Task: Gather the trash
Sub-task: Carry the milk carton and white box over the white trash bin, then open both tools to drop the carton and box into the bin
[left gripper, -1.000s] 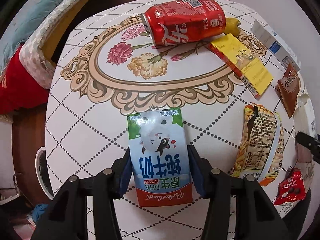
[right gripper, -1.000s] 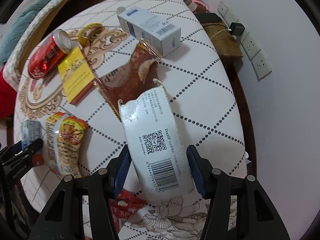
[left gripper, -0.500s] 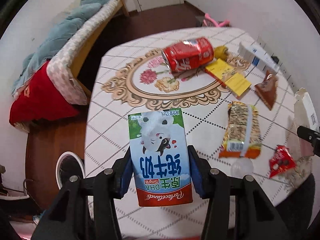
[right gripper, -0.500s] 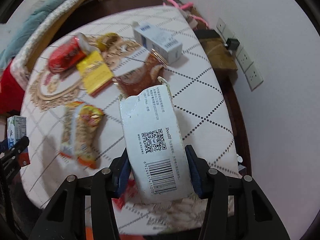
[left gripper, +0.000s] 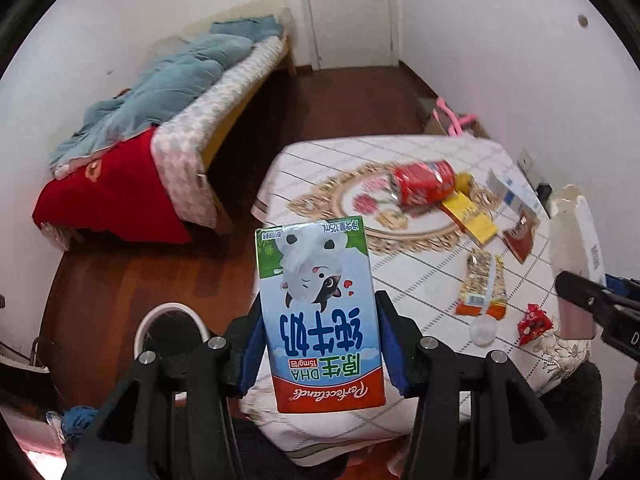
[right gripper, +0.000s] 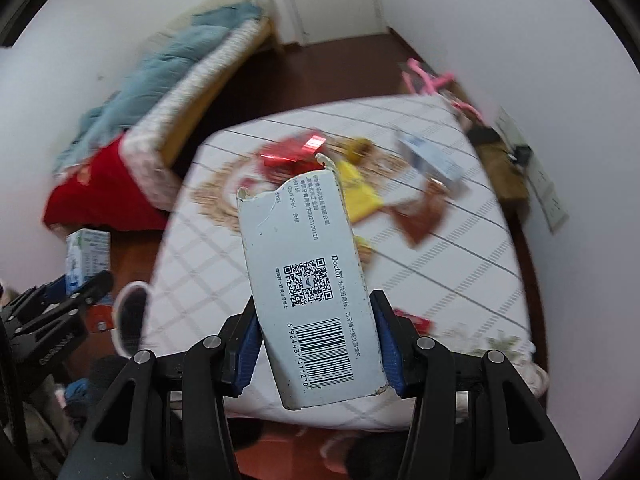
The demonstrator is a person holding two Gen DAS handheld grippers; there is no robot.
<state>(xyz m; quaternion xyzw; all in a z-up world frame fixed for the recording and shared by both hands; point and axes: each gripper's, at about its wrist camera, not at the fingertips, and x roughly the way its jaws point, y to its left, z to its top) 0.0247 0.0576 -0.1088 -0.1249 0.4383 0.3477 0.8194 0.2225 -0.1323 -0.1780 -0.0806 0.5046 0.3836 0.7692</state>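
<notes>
My left gripper is shut on a small blue and white milk carton and holds it high above the floor, left of the table. My right gripper is shut on a torn white cardboard box with a QR code, held above the table's near edge. The carton in my left gripper also shows in the right wrist view. A red soda can, a yellow box, a brown packet, a snack bag and a small red wrapper lie on the table.
The table has a white patterned cloth. A white-rimmed bin stands on the brown floor to its left. A bed with blue and red covers lies at the back left. A blue and white box lies at the table's far right.
Both grippers have lifted and pulled back from the table with the carton and the box. The table now looks farther away and the bin and the bed have come into view.
</notes>
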